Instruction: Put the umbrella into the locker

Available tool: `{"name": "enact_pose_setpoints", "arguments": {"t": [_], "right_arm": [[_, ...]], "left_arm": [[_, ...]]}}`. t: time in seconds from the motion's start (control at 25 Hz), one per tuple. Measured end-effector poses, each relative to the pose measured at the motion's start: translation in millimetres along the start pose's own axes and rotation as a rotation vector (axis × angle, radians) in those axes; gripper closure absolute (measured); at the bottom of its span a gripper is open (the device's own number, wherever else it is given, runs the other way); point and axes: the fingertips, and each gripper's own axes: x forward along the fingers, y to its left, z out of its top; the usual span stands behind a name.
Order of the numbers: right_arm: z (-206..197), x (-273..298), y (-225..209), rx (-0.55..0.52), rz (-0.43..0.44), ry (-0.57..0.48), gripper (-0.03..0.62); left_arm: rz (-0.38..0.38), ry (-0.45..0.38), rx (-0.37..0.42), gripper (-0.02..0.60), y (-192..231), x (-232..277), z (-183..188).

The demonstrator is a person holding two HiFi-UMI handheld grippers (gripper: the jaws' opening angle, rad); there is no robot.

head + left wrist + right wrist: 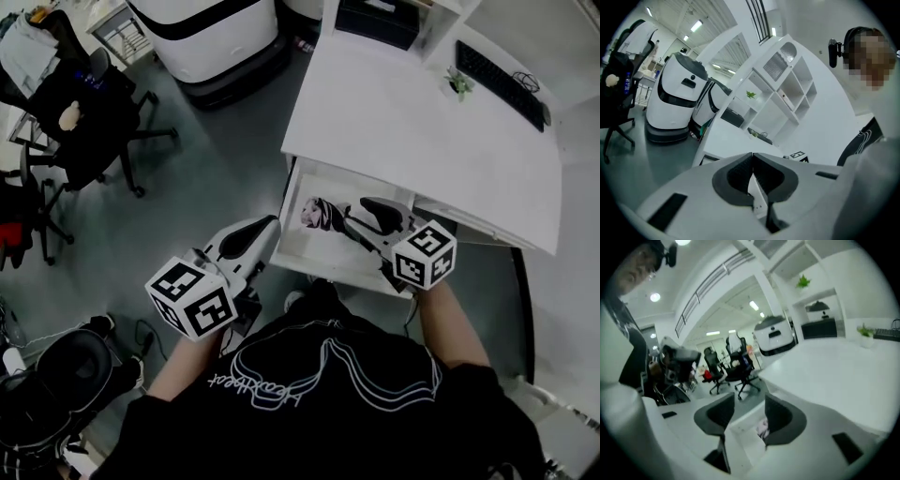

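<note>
Under the near edge of the white desk (403, 131), the locker (302, 251) stands pulled open like a drawer, and the umbrella (317, 215) lies inside it at its far left, a small pale patterned bundle with a dark part running off to the right. Over the right half of that open compartment the right gripper (367, 217) hangs with its claw at a middling width; in the right gripper view its jaws (749, 401) stand clearly apart with nothing between the pads, and the umbrella (763, 429) shows as a pale patch down in the gap, well below them and untouched. Just left of the locker, over the grey floor, the left gripper (272, 223) points toward the desk; the left gripper view shows its claw (753, 154) narrow, the dark pads meeting at their tips and holding nothing. Each gripper's marker cube sits near the person, whose black shirt fills the near part of the head view. Farther off on the desk lie a black keyboard (502, 84) at the far right and a small green plant (459, 84) beside it. To the far left stand black office chairs (94, 117), and a large white machine (211, 37) sits on the floor beyond the desk's left end.
</note>
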Motion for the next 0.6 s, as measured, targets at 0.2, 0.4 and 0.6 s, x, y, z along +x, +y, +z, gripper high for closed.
{"name": "enact_pose_setpoints", "arguments": {"t": [0.2, 0.4, 0.6], "right_arm": [[88, -63, 47, 0.045, 0.005, -0.317, 0.591], [114, -100, 79, 0.017, 0.020, -0.446, 0.591], [120, -120, 92, -0.025, 0.002, -0.493, 0.591]], "left_arm": [[-0.079, -0.020, 0.063, 0.575, -37, -1, 21], [-0.144, -0.049, 0.113, 0.575, -65, -5, 27], [-0.202, -0.063, 0.151, 0.575, -86, -3, 33]]}}
